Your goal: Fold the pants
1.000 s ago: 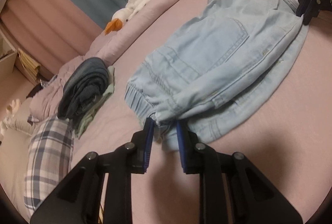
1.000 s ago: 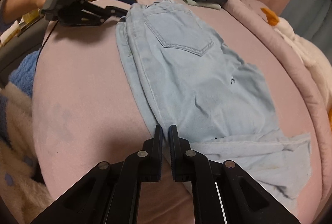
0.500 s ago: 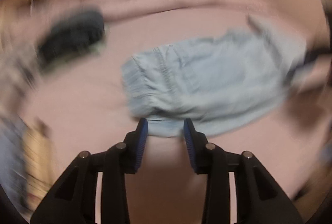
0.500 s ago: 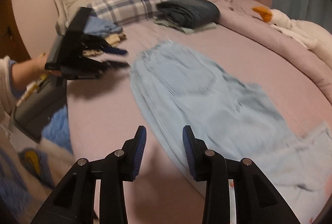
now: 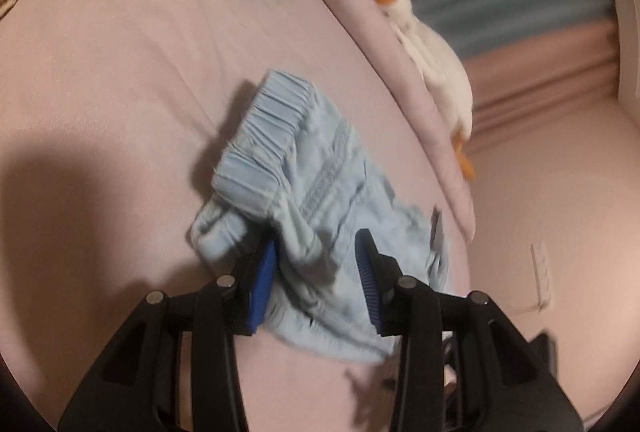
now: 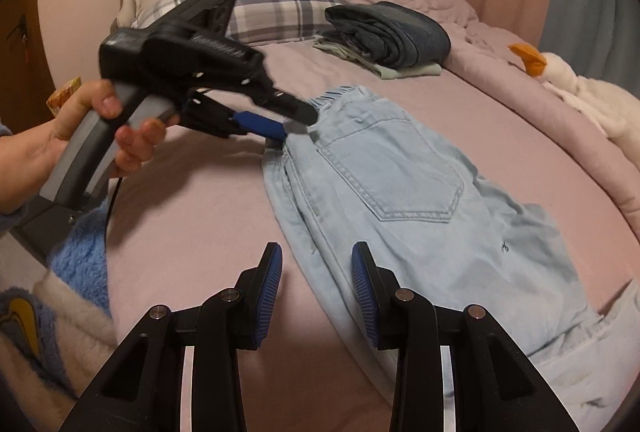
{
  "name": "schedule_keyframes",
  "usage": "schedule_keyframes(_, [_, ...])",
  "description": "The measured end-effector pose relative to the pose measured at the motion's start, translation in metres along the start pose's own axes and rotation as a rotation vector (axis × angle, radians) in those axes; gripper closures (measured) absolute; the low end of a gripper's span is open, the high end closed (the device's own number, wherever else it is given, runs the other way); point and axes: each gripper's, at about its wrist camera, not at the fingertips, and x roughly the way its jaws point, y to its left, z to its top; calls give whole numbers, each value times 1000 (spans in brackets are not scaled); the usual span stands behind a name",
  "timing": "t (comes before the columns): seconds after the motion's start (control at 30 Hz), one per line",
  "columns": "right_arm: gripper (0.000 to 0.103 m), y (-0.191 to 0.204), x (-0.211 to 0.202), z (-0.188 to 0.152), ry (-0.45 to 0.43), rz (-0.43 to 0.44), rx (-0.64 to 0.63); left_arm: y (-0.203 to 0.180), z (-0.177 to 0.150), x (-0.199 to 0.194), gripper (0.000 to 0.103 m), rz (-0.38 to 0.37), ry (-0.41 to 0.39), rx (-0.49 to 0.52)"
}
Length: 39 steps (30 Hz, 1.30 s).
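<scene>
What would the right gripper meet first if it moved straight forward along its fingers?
Probably the folded edge of the light blue denim pants, lying just ahead of the open right gripper on the pink bed sheet; depth is unclear.

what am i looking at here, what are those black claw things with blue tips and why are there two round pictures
Those black claws are hand-held grippers, not a robot: a person squeezes one in each hand, and you can see the person's hand on one handle. Each gripper carries a wide-angle camera looking along its two fingers, which gives the two round pictures.

One picture looks out from the left gripper, the other from the right gripper, which also shows the left one from the outside.

On the pink bed lie light blue jeans, already folded lengthwise. The left gripper is open with its fingers around the bunched waistband end; the right one is open over the jeans' near edge. Neither is clamped shut.

Also there: a stack of folded clothes, a plaid pillow and a plush goose.
</scene>
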Motion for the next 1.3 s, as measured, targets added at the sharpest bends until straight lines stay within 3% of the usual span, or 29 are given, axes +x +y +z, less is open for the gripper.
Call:
schedule_keyframes(0.07, [67,1,4,-1,8,-7,-9,1,7,1,90,56,-10,-50])
schedule_keyframes(0.17, [69,1,14,-3,44,-11,-26,-2,4,0,91,89,-33,-87])
schedule_keyframes(0.27, [100,3,17,-6,49,-31,-60,-20,-4,-13,92,120,-94,-11])
schedule_keyframes(0.37, [101,2,3,-7,7,-11,-51,-29,-10,-28,92,100,-139,31])
schedule_keyframes(0.43, [101,2,-7,-8,-3,-4,-57,-31,-16,-29,92,129,-130,50])
schedule_keyframes(0.57, [101,7,-6,-16,47,18,-82,-12,-27,-10,91,227,-87,61])
schedule_keyframes(0.7, [101,6,12,-26,106,0,-62,-2,-23,-5,87,240,-64,69])
schedule_keyframes(0.8, [100,0,1,-20,84,29,-4,-12,-23,-17,77,288,-45,131])
schedule_keyframes(0.9, [100,-10,-24,-17,14,70,51,-25,-32,-33,75,327,-78,222])
schedule_keyframes(0.97, [100,-20,-32,-19,-11,64,96,-38,-38,-32,75,315,-92,285])
schedule_keyframes(1.03, [100,-32,-25,-24,13,-4,141,-53,-46,-19,75,294,-76,361])
schedule_keyframes(1.13, [100,-32,4,-41,150,-41,152,-66,-59,13,72,296,-36,479])
schedule_keyframes(1.2, [100,-28,0,-44,117,-50,139,-60,-63,36,73,367,40,489])
schedule_keyframes(1.3, [99,-50,-25,-46,96,42,268,-64,-70,34,72,383,40,553])
